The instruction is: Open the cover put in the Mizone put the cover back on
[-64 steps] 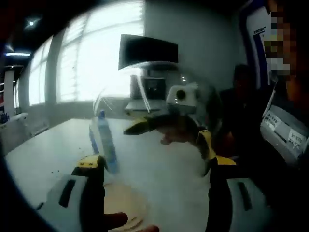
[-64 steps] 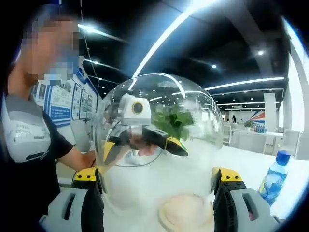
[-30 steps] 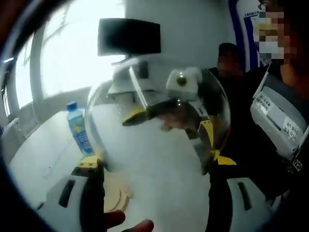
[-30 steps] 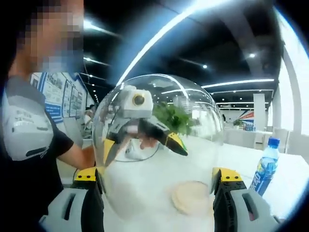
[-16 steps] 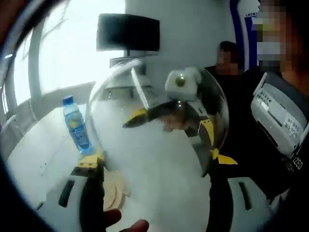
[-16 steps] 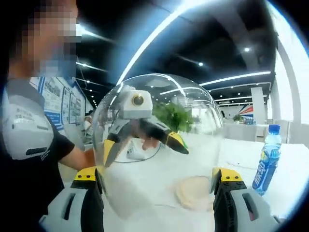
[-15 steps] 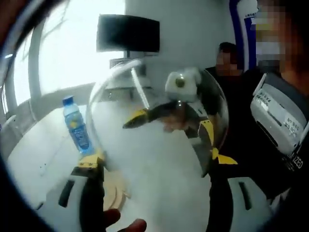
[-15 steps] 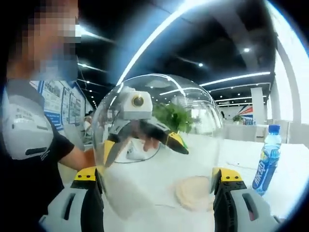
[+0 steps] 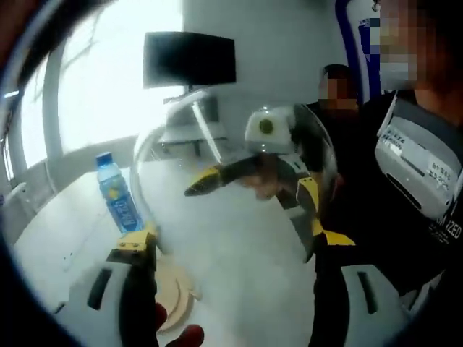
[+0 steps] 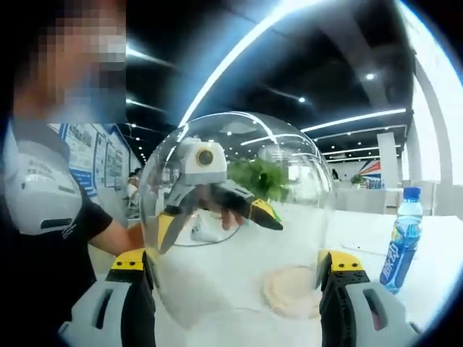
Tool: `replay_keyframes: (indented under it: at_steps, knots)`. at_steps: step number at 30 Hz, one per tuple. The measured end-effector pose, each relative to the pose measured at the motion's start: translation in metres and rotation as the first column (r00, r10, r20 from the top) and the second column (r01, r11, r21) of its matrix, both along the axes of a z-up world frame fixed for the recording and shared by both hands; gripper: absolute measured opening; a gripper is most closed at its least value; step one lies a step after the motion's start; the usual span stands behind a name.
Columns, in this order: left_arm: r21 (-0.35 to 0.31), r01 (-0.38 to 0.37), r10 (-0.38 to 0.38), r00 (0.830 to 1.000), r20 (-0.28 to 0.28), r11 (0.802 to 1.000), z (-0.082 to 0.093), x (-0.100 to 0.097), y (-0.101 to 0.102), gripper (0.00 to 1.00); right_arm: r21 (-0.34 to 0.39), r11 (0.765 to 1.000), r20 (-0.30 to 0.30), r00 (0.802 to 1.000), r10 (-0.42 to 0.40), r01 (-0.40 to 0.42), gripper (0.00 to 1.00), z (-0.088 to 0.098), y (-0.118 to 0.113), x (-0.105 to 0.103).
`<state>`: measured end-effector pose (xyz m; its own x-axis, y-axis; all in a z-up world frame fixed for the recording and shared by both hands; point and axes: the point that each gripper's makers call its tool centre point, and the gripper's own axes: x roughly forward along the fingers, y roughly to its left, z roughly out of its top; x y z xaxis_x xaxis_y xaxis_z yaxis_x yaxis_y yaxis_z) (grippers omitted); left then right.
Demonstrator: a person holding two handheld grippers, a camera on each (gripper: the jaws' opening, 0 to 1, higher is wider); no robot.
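Holding the clear dome cover point(image 10: 239, 217) between them, both claws were clamped on it from opposite sides and kept it lifted off the white bench point(image 9: 239, 253). In the right gripper view, the right claw point(image 10: 235, 278) had its yellow-tipped jaws spread wide against the cover's walls, and the left claw point(image 10: 210, 206) showed through the plastic on the far side, a hand wrapped around its handle. In the left gripper view, the left claw point(image 9: 231, 253) gripped the cover point(image 9: 231, 181) the same way, with the right claw point(image 9: 249, 177) visible through the dome.

The Mizone bottle point(image 10: 400, 241), blue-capped with a blue label, stood upright on the bench at the right of the right gripper view, well apart from the cover; in the left gripper view the bottle point(image 9: 118, 196) stood at the left, just outside the dome's rim. A round, pale wooden base point(image 10: 289, 290) lay flat on the bench below the raised cover, between the bottle and the person; in the left gripper view the base point(image 9: 173, 303) lay near the left jaw.

A person in a dark shirt point(image 10: 43, 238) stood close at the left of the right gripper view. A dark monitor point(image 9: 189, 59) stood behind the bench.
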<state>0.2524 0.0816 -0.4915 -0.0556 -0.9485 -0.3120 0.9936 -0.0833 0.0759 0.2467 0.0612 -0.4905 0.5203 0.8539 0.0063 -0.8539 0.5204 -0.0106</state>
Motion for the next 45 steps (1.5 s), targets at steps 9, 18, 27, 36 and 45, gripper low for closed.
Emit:
replay_keyframes:
  at_steps: [9, 18, 27, 36, 45]
  knots:
    - [-0.017, 0.013, -0.013, 1.0, 0.012, 1.0, 0.002, 0.002, 0.004, 0.75, 0.012, 1.0, 0.031, 1.0, 0.005, -0.005, 0.84, 0.006, -0.009, -0.005]
    - [-0.01, 0.013, -0.013, 1.0, -0.01, 1.0, 0.0, 0.005, 0.014, 0.71, 0.083, 0.997, 0.055, 0.998, -0.004, -0.001, 0.76, 0.02, -0.028, -0.012]
    - [-0.027, 0.006, -0.005, 1.0, 0.01, 1.0, 0.005, 0.01, 0.023, 0.64, 0.082, 0.997, 0.081, 0.997, 0.006, -0.013, 0.64, 0.022, -0.035, -0.021]
    - [-0.016, 0.001, -0.001, 1.0, 0.007, 1.0, 0.001, 0.014, 0.029, 0.58, 0.012, 1.0, 0.107, 0.994, -0.005, 0.004, 0.54, 0.007, -0.044, -0.027]
    - [0.019, -0.047, 0.047, 0.999, 0.011, 0.999, -0.005, 0.008, 0.032, 0.51, 0.031, 0.999, 0.159, 0.987, -0.037, 0.033, 0.29, 0.008, -0.073, -0.03]
